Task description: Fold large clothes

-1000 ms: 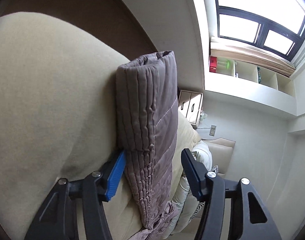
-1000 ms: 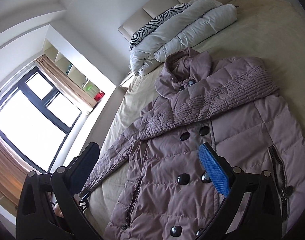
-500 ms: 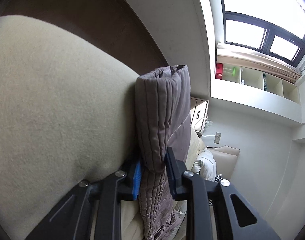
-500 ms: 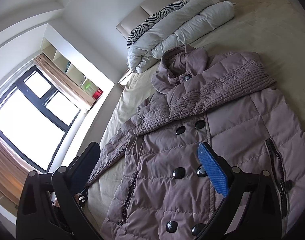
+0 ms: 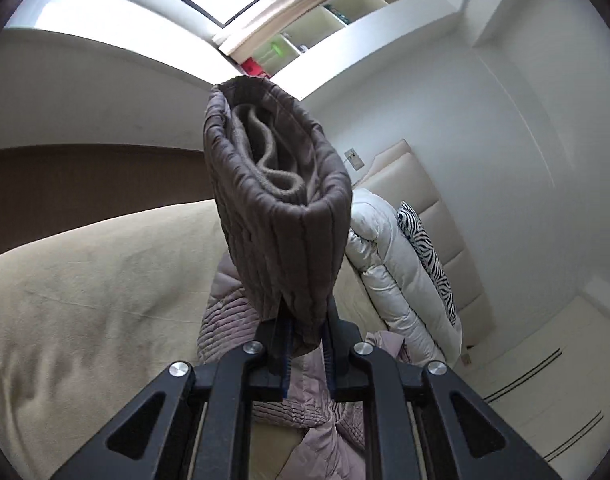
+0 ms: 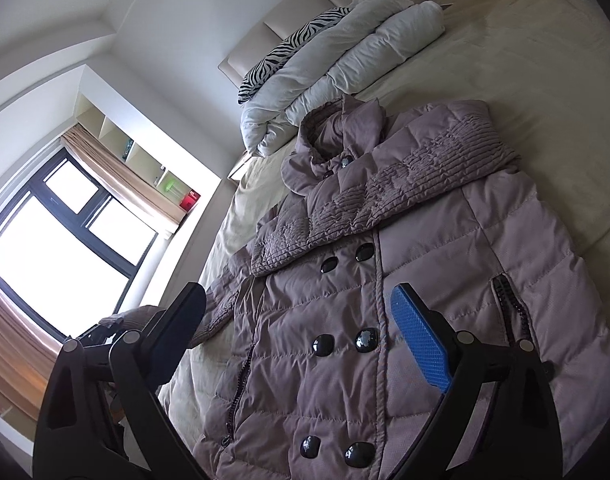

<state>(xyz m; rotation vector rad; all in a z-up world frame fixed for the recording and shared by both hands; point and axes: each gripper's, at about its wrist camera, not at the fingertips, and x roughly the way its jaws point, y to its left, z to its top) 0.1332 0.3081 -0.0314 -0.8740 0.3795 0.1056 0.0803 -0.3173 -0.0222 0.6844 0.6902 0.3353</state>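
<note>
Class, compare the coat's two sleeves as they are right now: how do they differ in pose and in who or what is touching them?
The one sleeve is clamped at its cuff in the left gripper and lifted off the bed; the other sleeve lies folded across the coat's chest. The lifted one shows its open cuff; the folded one lies flat, untouched, with the right gripper open above the coat. Both are ribbed mauve quilting.

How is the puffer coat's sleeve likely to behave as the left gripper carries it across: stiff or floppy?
Probably soft but springy: the sleeve cuff stands up puffed above the left gripper instead of drooping. Likely light, since a narrow pinch holds it. The smooth quilted coat may slip.
</note>
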